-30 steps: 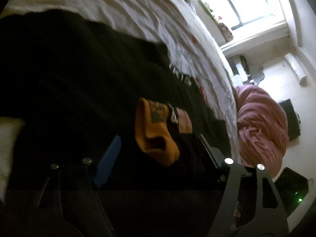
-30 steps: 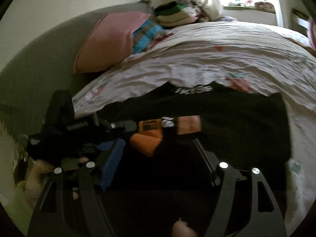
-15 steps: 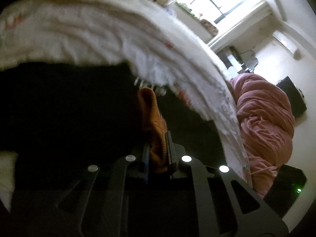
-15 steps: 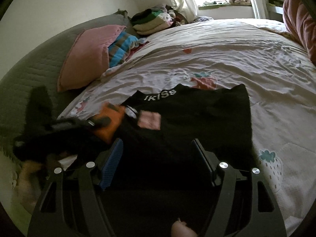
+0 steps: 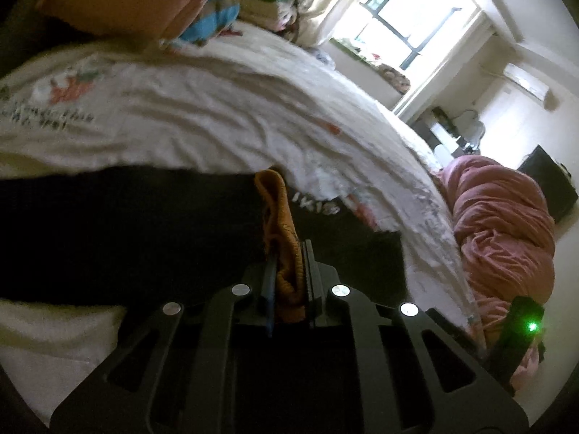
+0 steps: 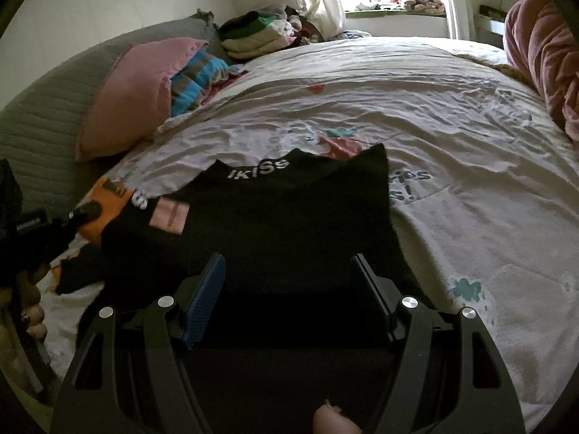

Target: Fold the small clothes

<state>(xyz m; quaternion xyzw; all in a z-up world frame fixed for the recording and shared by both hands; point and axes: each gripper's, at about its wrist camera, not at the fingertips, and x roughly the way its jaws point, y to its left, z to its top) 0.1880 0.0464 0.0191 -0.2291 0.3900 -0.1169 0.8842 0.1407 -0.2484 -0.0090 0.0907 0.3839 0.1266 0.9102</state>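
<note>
A small black garment (image 6: pixel 289 217) with white lettering lies spread on the bed sheet (image 6: pixel 452 126). Its orange part (image 5: pixel 280 217) is pinched between the pads of my left gripper (image 5: pixel 289 256), which is shut on it and holds that end raised off the sheet. In the right wrist view the left gripper (image 6: pixel 81 213) grips the orange part (image 6: pixel 108 195) at the garment's left end. My right gripper (image 6: pixel 287 267) hovers open over the garment's near edge, with nothing between its fingers.
A pink pillow (image 6: pixel 134 94) and striped cloth (image 6: pixel 195 79) lie at the head of the bed, with a stack of folded clothes (image 6: pixel 253 36) behind. A bunched pink blanket (image 5: pixel 506 224) sits at the bed's far side. A person's hand (image 6: pixel 32 314) holds the left tool.
My left gripper went from open around the orange part to shut on it, then rose and rolled, pulling that end up. The right gripper drew back a little, still open.
</note>
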